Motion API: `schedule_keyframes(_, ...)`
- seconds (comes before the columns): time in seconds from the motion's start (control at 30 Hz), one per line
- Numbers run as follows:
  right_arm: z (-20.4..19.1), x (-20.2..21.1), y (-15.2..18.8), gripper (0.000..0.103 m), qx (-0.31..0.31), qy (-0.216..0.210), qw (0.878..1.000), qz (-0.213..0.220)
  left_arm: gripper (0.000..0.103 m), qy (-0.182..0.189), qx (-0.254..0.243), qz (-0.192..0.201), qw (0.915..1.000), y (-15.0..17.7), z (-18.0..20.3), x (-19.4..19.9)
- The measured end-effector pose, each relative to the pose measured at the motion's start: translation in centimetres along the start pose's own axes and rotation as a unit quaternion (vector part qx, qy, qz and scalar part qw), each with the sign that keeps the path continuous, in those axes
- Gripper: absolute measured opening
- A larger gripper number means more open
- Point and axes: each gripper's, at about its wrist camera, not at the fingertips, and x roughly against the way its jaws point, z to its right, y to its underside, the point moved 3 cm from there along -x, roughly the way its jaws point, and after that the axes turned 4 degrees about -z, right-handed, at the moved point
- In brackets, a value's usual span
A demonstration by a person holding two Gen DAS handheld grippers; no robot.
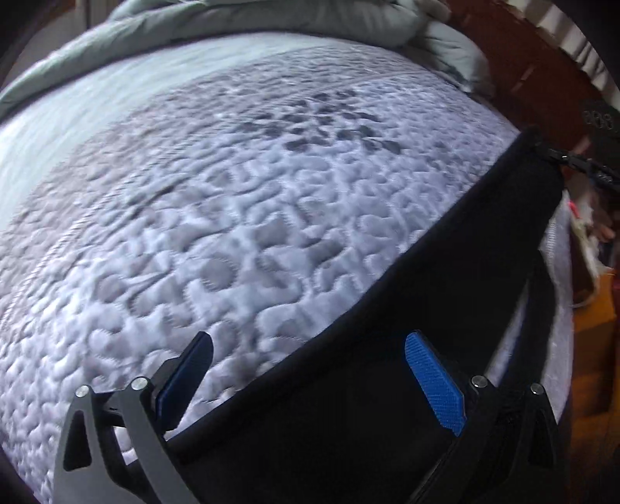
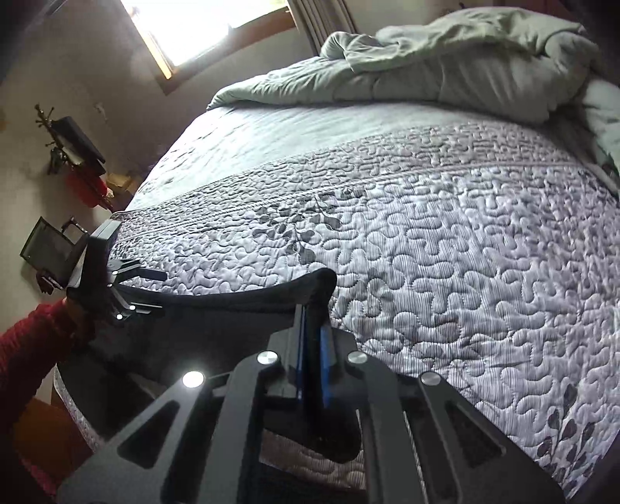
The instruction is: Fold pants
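Black pants (image 1: 426, 310) lie stretched along the near edge of a quilted grey bed (image 1: 232, 232). My left gripper (image 1: 310, 364) is open, its blue pads (image 1: 434, 384) spread wide; the right pad sits over the pants, the left over the quilt. In the right wrist view my right gripper (image 2: 314, 337) is shut on a corner of the pants (image 2: 232, 310), lifted slightly. The left gripper (image 2: 143, 290) shows there at the pants' other end, held by a red-sleeved arm (image 2: 27, 356).
A rumpled grey-green duvet (image 2: 445, 66) lies piled at the far end of the bed. The bed's left edge (image 2: 128, 201) drops to the floor, with a dark stand (image 2: 77, 143) and a window (image 2: 201, 27) beyond. Wooden furniture (image 1: 593, 329) stands beside the bed.
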Motion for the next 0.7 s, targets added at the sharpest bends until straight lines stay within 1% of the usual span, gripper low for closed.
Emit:
schedule_keyframes(0.07,-0.2,0.1,0.0,0.005,0.002,0.004,1.000,-0.001,0.099,0.032,0.005,-0.027,0.9991,-0.2,0.2,-0.8)
schedule_keyframes(0.13,-0.1,0.0,0.1,0.005,0.000,0.005,1.000,0.001,0.099,0.045,0.005,-0.051,0.9976,-0.2,0.6,-1.6)
schedule_keyframes(0.17,-0.1,0.0,0.1,0.005,-0.004,0.001,1.000,0.004,0.098,0.038,-0.003,-0.055,0.9978,0.0,0.9,-1.9)
schedule_keyframes(0.2,-0.1,0.0,0.1,0.005,-0.006,-0.001,1.000,0.007,0.092,0.029,-0.010,-0.054,0.9981,0.2,1.0,-1.9)
schedule_keyframes(0.23,0.0,0.0,0.1,0.005,-0.009,0.001,1.000,0.008,0.079,0.014,-0.018,-0.050,0.9985,0.4,1.2,-1.7)
schedule_keyframes(0.27,0.0,-0.1,0.2,0.005,-0.010,0.003,1.000,0.009,0.068,-0.002,-0.018,-0.047,0.9987,0.6,1.1,-1.6)
schedule_keyframes(0.3,0.0,-0.2,0.3,0.005,-0.012,0.005,1.000,0.010,0.046,-0.018,-0.016,-0.044,0.9988,0.8,0.9,-1.4)
schedule_keyframes(0.33,0.1,-0.3,0.4,0.005,-0.016,0.006,1.000,0.010,0.021,-0.039,-0.011,-0.040,0.9984,1.0,0.6,-1.0)
schedule_keyframes(0.37,0.1,-0.3,0.4,0.005,-0.018,0.007,1.000,0.011,0.015,-0.045,-0.005,-0.035,0.9984,1.2,0.3,-0.5)
schedule_keyframes(0.4,0.1,-0.3,0.6,0.005,-0.022,0.007,1.000,0.014,0.009,-0.040,0.001,-0.028,0.9988,1.6,0.2,0.2)
schedule_keyframes(0.43,0.1,-0.3,0.7,0.005,-0.025,0.012,0.999,0.018,0.006,-0.043,0.005,-0.008,0.9990,2.0,0.5,1.4)
schedule_keyframes(0.53,0.0,0.0,1.3,0.005,-0.031,0.024,0.999,0.033,0.006,-0.086,0.011,0.044,0.9953,3.3,1.9,4.7)
schedule_keyframes(0.6,-0.2,0.3,2.0,0.005,-0.032,0.036,0.998,0.044,0.006,-0.122,0.012,0.087,0.9886,5.1,4.6,7.3)
schedule_keyframes(0.63,-0.4,0.6,2.4,0.005,-0.034,0.039,0.997,0.051,0.006,-0.135,0.010,0.097,0.9861,5.7,5.6,7.9)
schedule_keyframes(0.7,-0.6,1.0,3.5,0.005,-0.035,0.044,0.997,0.061,0.006,-0.173,-0.002,0.113,0.9784,7.9,8.9,8.7)
